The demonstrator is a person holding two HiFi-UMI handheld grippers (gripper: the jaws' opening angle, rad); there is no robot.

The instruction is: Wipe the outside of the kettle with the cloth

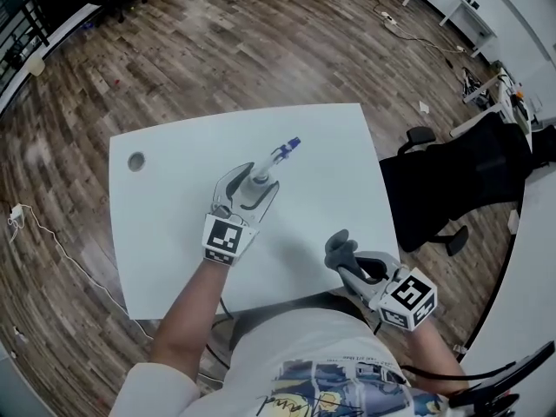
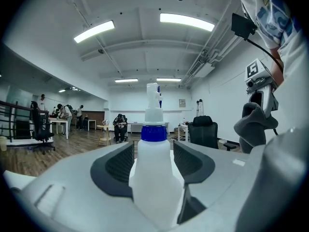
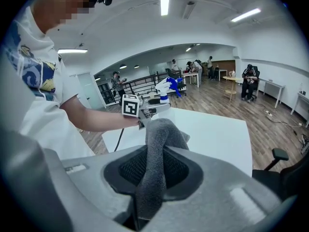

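No kettle shows in any view. A white spray bottle [image 1: 274, 158] with a blue collar stands upright on the white table [image 1: 165, 233], between the jaws of my left gripper [image 1: 248, 182]. In the left gripper view the bottle [image 2: 155, 178] fills the gap, but a thin slit shows between it and each pad [image 2: 119, 166], so the gripper is open. My right gripper [image 1: 349, 264] hovers near the table's front right corner, shut on a grey cloth [image 1: 339, 248]. The cloth [image 3: 157, 149] bulges up out of the jaws in the right gripper view.
A round cable hole [image 1: 135, 161] sits in the table's far left corner. A black office chair [image 1: 460, 181] stands to the right of the table. A cable [image 1: 52, 241] lies on the wooden floor at left. People sit and stand far off in the room [image 2: 63, 115].
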